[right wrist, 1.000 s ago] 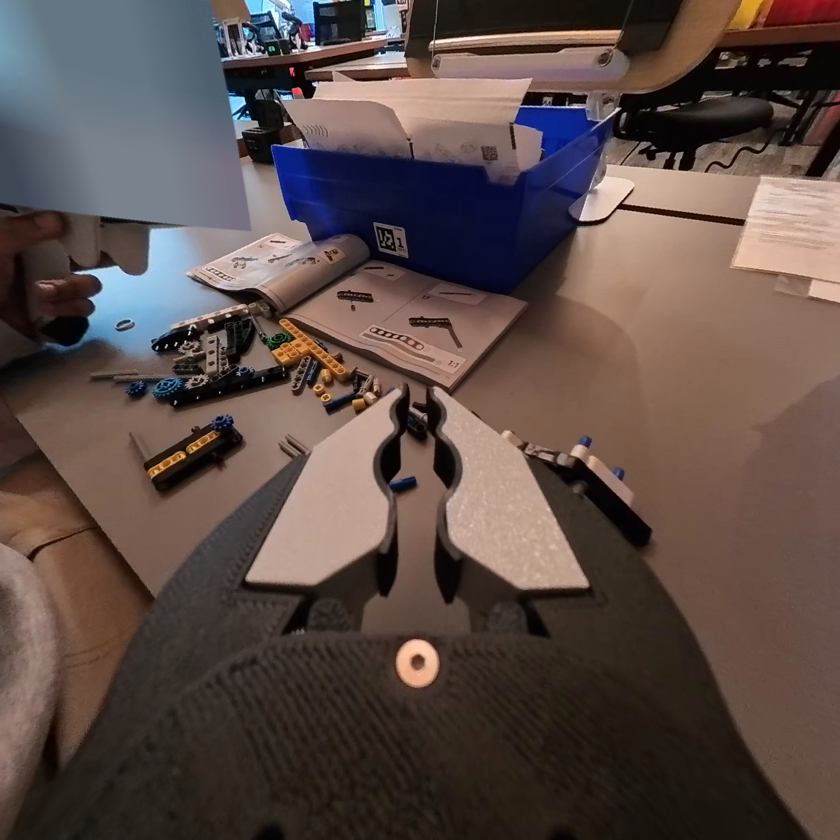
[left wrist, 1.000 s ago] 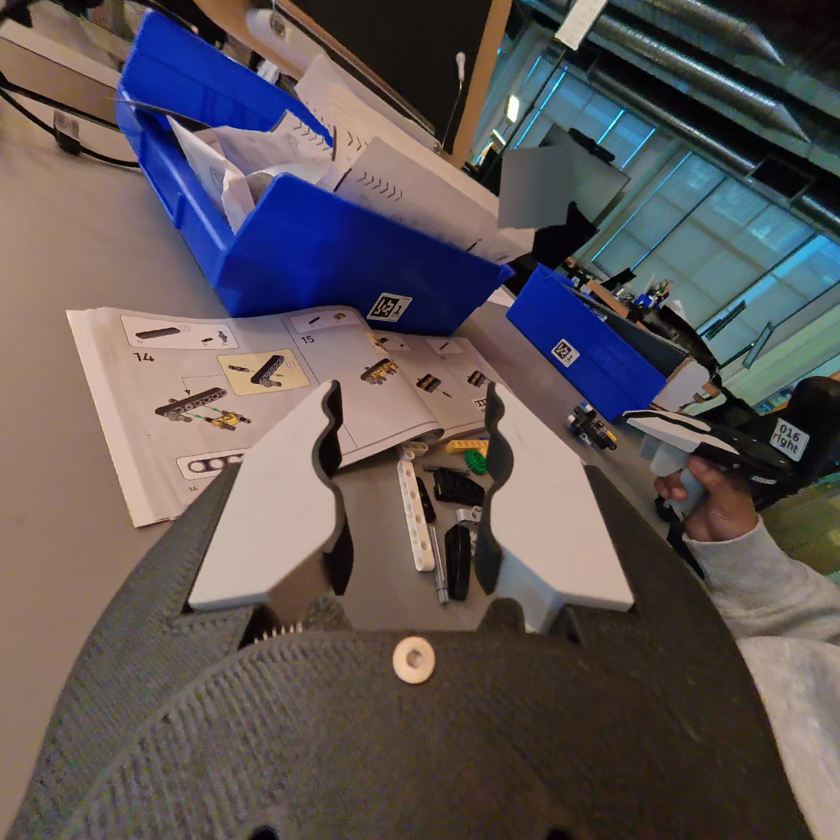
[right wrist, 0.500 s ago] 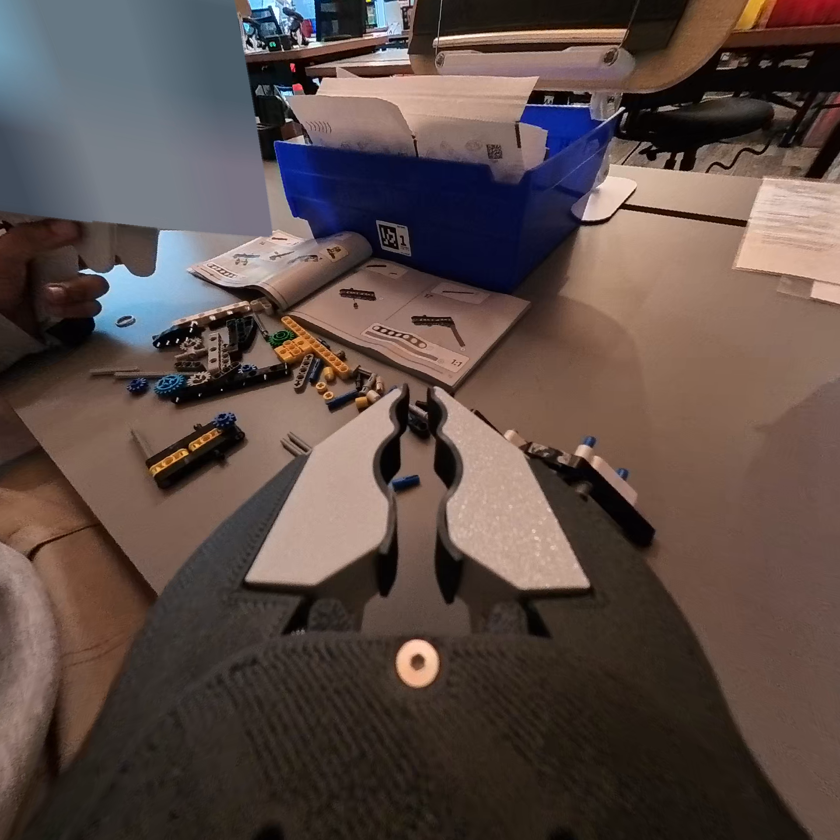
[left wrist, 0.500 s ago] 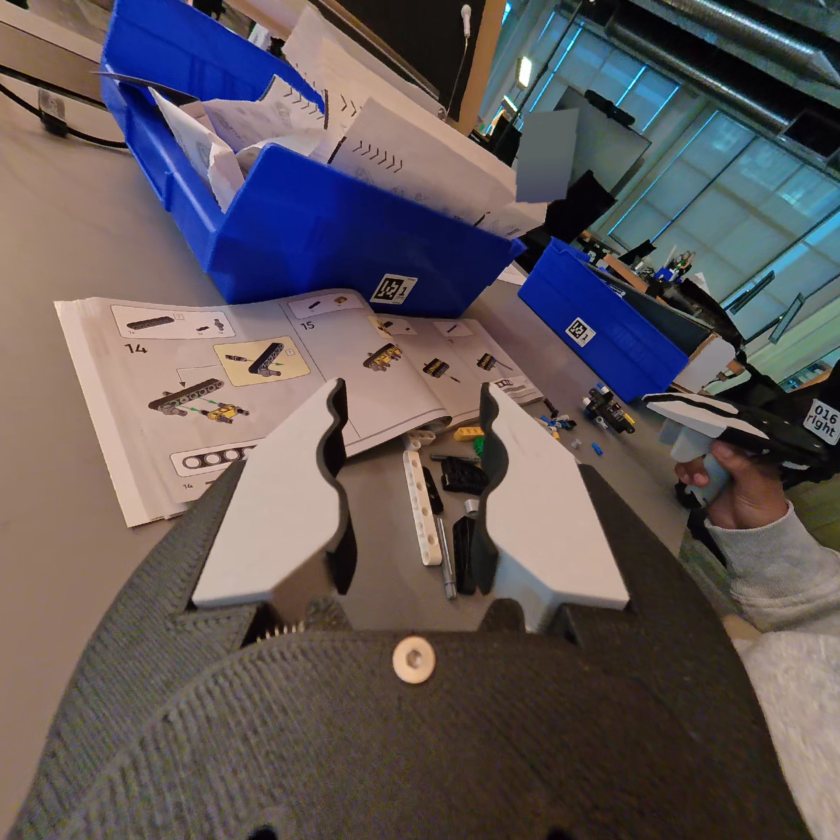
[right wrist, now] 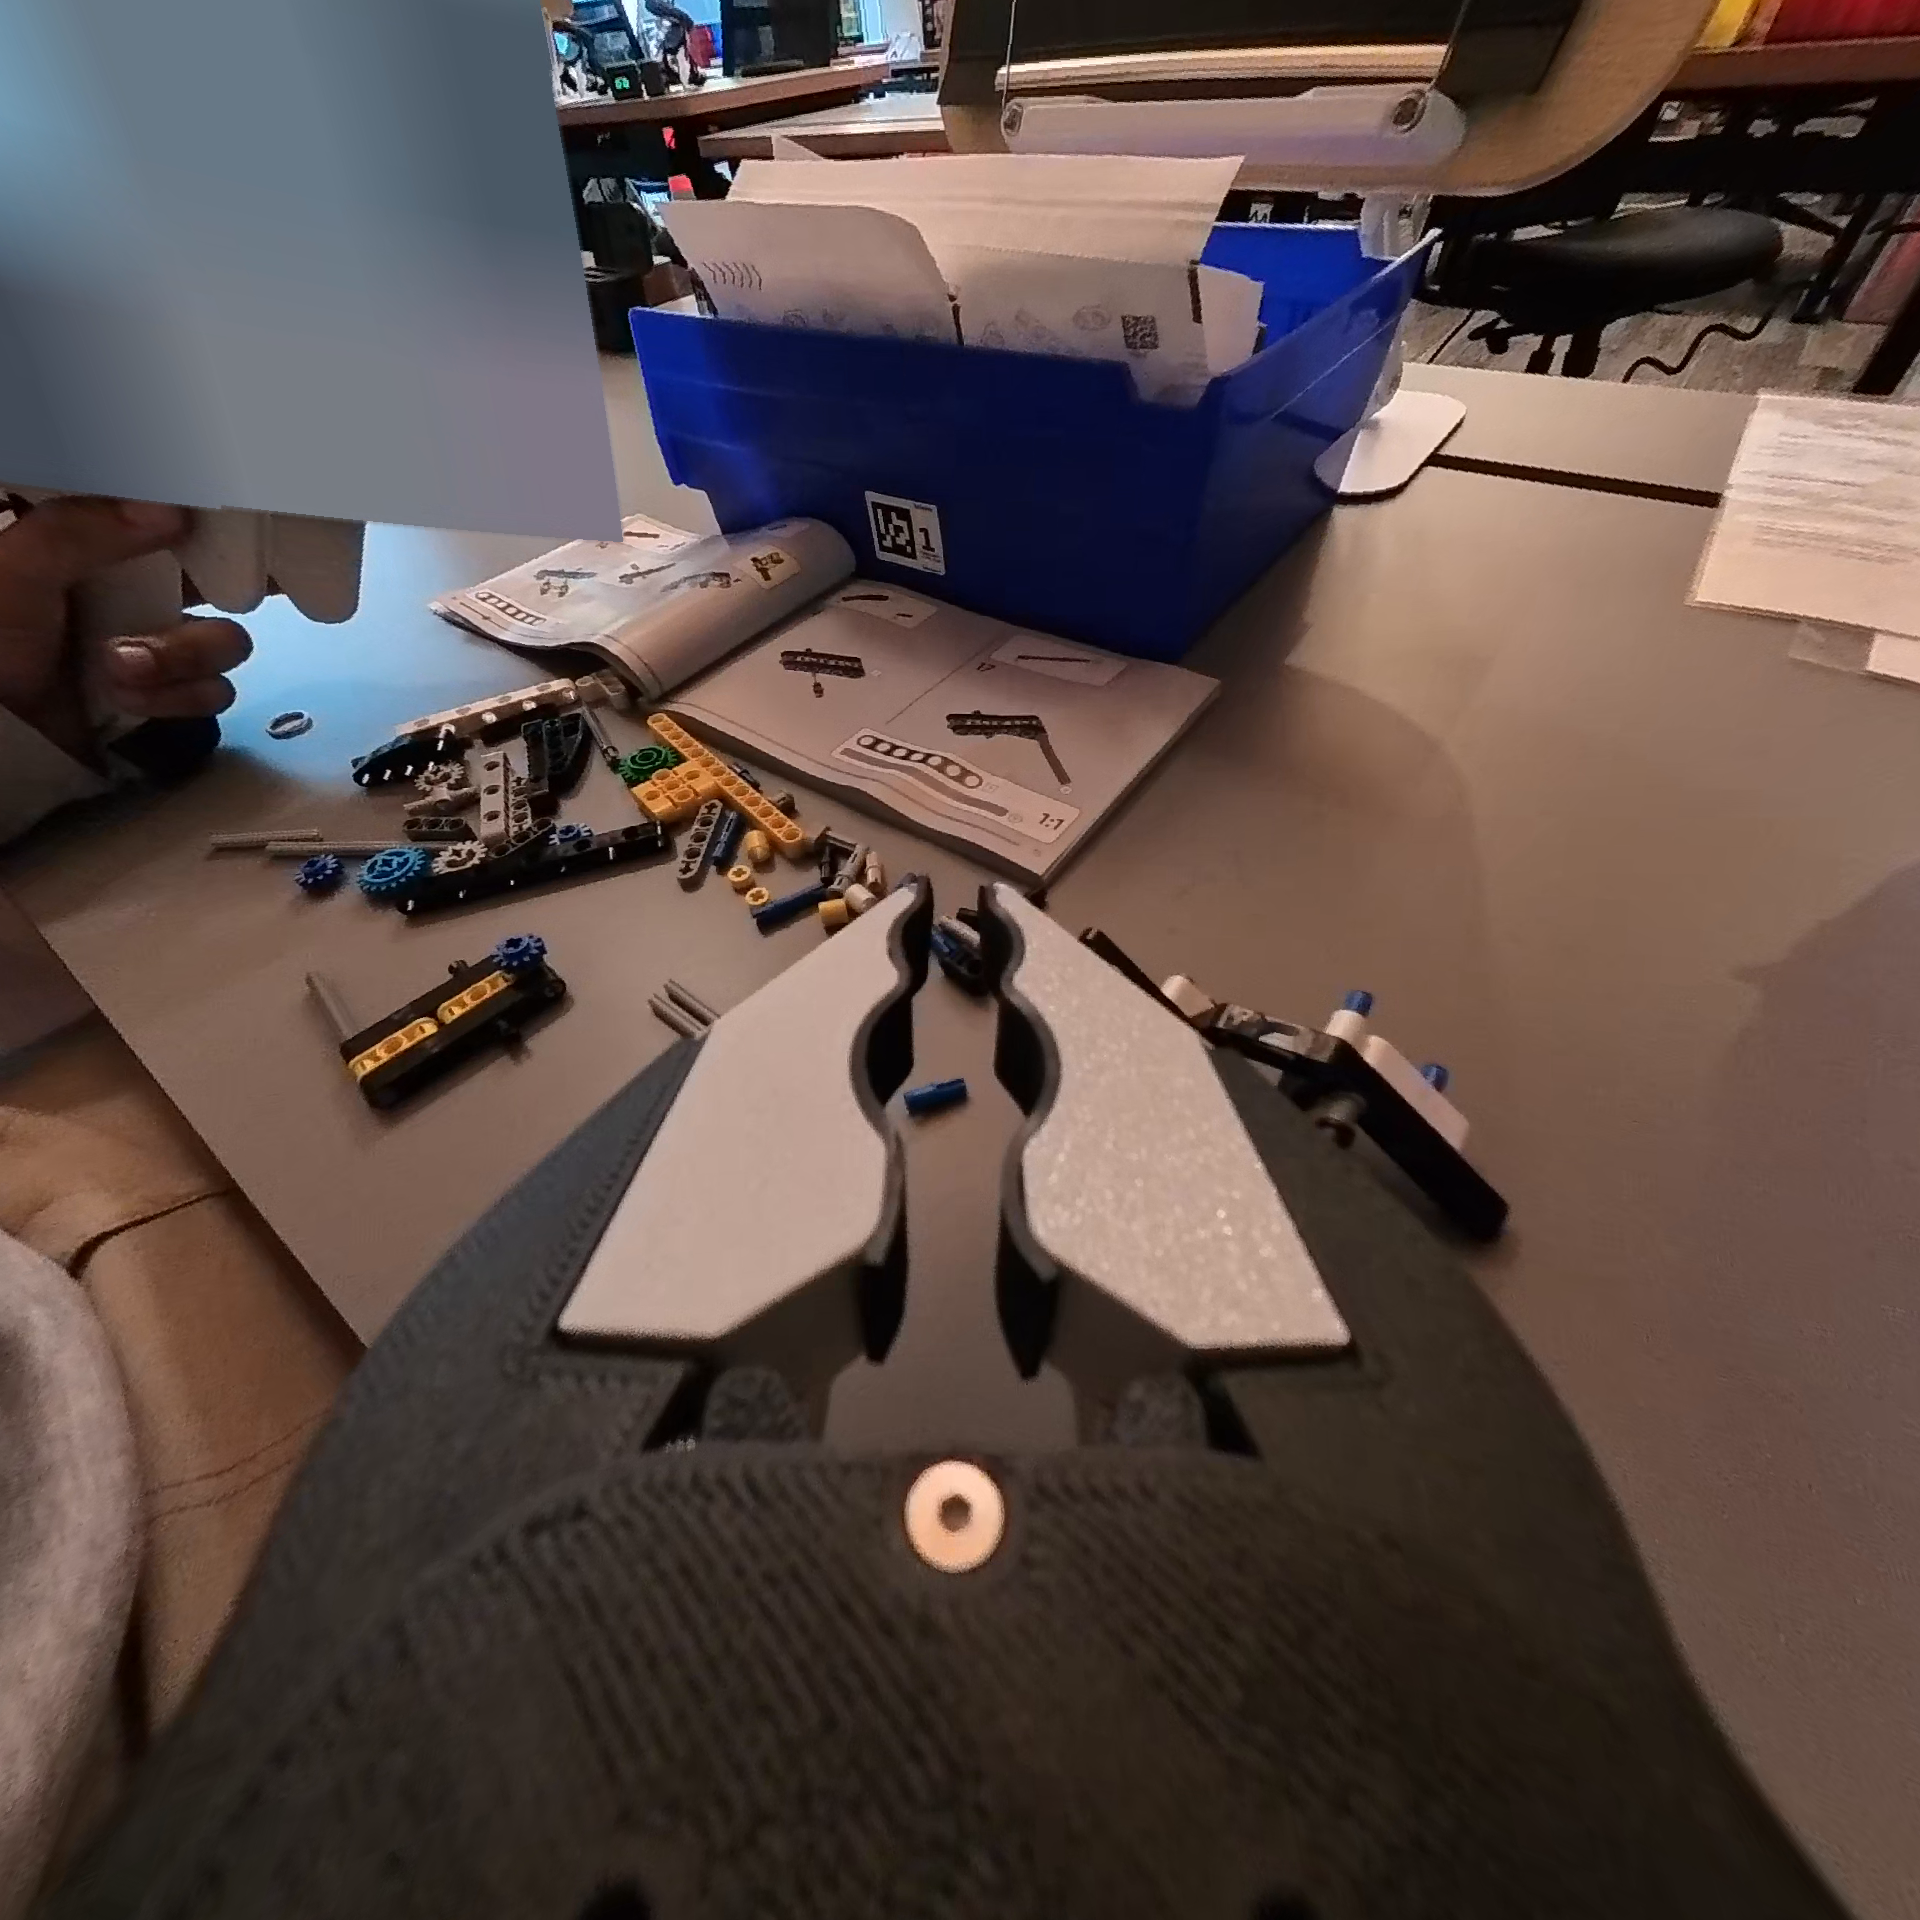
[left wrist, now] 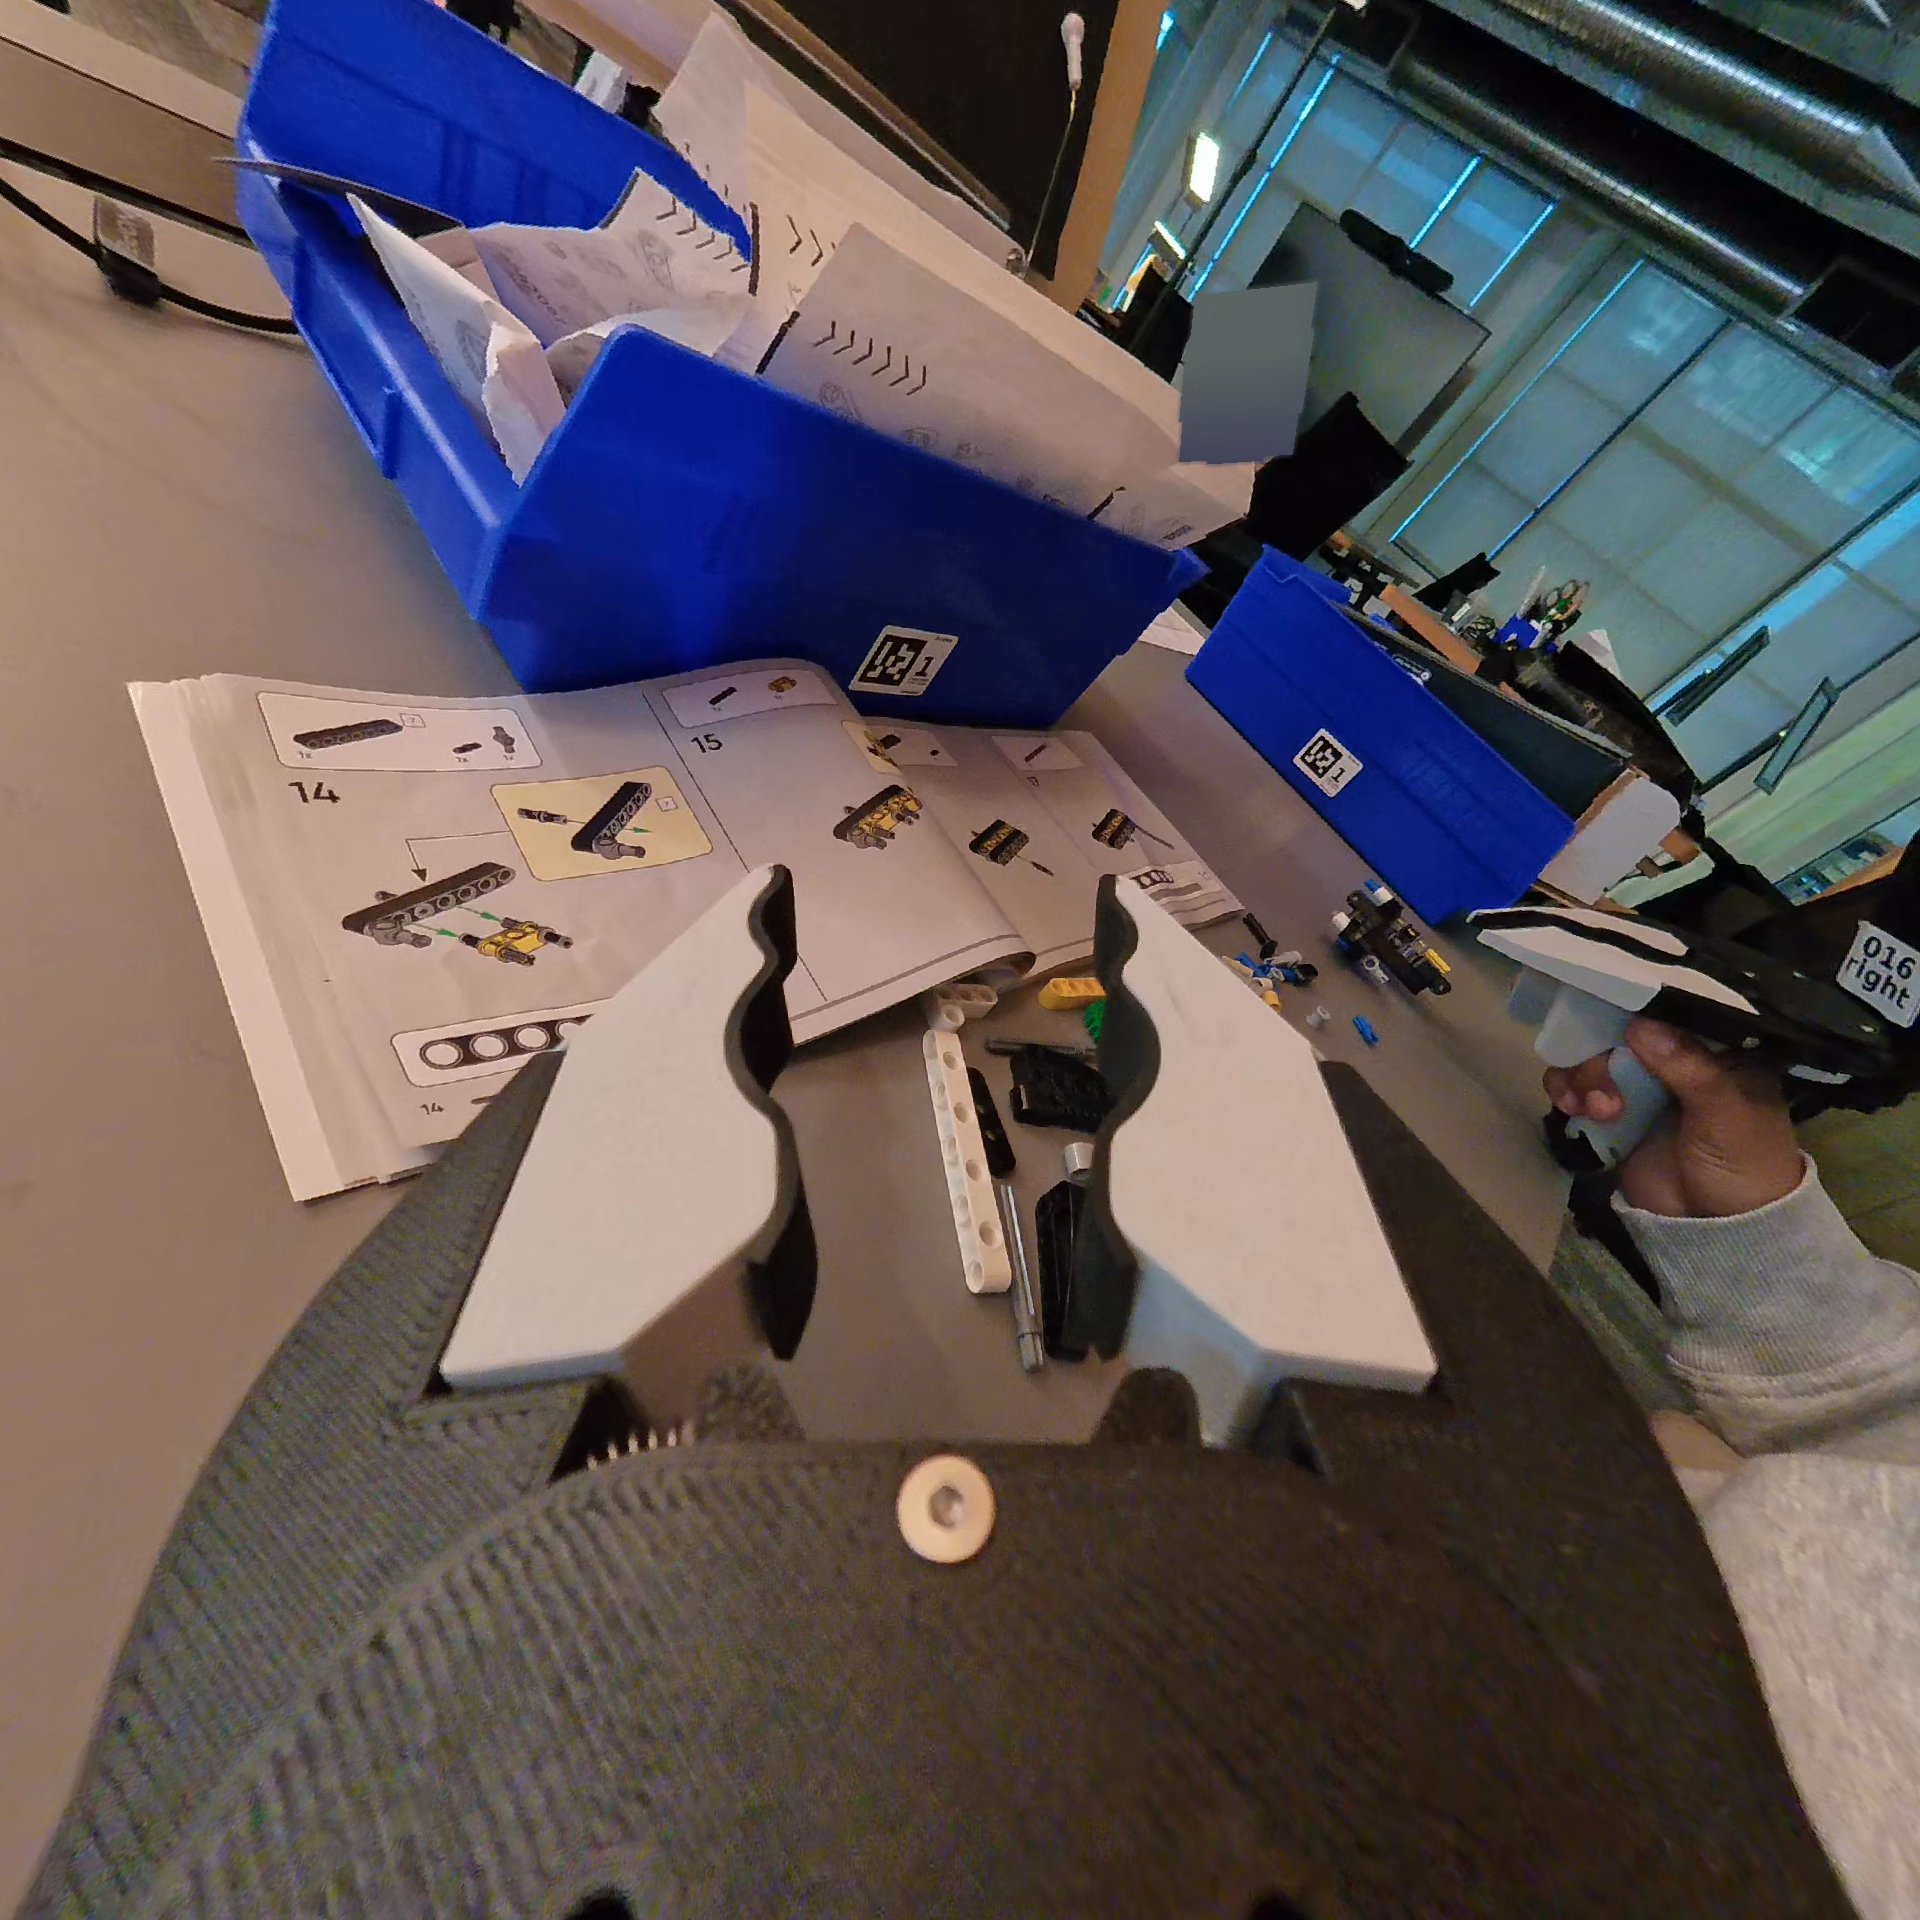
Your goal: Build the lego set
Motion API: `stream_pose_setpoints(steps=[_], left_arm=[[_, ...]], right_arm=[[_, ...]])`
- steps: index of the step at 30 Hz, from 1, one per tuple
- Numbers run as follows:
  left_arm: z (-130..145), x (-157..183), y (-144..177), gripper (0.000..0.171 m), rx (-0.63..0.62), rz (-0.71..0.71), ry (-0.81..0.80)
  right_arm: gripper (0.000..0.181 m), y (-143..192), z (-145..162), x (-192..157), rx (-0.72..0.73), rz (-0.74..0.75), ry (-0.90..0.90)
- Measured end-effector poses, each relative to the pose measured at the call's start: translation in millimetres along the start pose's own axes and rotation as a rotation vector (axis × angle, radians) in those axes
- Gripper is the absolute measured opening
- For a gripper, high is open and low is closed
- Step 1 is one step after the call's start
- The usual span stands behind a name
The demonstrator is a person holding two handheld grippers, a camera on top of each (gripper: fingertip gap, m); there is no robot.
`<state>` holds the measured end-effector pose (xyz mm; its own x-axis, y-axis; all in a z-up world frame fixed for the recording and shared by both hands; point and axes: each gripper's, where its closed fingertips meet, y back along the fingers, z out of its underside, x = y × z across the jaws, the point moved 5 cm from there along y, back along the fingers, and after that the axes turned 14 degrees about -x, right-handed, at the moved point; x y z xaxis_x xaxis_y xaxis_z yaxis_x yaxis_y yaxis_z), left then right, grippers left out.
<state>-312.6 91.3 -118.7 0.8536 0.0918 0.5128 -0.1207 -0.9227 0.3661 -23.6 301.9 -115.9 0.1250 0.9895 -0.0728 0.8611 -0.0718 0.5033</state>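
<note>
My left gripper (left wrist: 940, 904) is open and empty, held low over loose lego parts: a white beam (left wrist: 961, 1153), a grey axle (left wrist: 1023, 1278) and black pieces (left wrist: 1060, 1086) lie between its fingers on the table. The open instruction booklet (left wrist: 520, 862) lies just beyond. My right gripper (right wrist: 954, 899) is shut to a narrow slit and holds nothing; a blue pin (right wrist: 935, 1094) lies on the table under it. A pile of beams and gears (right wrist: 582, 800) and a black-yellow assembly (right wrist: 452, 1023) lie to its left. A black-white assembly with blue pins (right wrist: 1351, 1060) lies to its right.
A blue bin (right wrist: 1018, 447) full of paper bags stands behind the booklet (right wrist: 935, 748). A second blue bin (left wrist: 1382, 758) stands farther right. Paper sheets (right wrist: 1829, 520) lie at the far right, beside a monitor foot (right wrist: 1392, 436). The table's near edge runs by the person's lap. My hands' fingertips stand some 30 cm from each other. My right gripper is the nearer one to the blue pin (right wrist: 935, 1094): about 7 cm, against 30 cm. The left camera catches it too, in the left wrist view (left wrist: 1362, 1028).
The left gripper has moved slightly, so the booklet and bins sit a little differently in its view. The right gripper has crept slightly forward. Neither gripper's jaws have changed.
</note>
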Motion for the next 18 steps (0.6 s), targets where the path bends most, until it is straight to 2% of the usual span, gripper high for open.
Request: stream_pose_setpoints(steps=[18], left_arm=[[0.2, -1.2, -0.4, 0.058, -0.003, 0.002, 0.011]], right_arm=[[0.007, -2.1, 0.8, -1.3, -0.015, 0.005, 0.007]])
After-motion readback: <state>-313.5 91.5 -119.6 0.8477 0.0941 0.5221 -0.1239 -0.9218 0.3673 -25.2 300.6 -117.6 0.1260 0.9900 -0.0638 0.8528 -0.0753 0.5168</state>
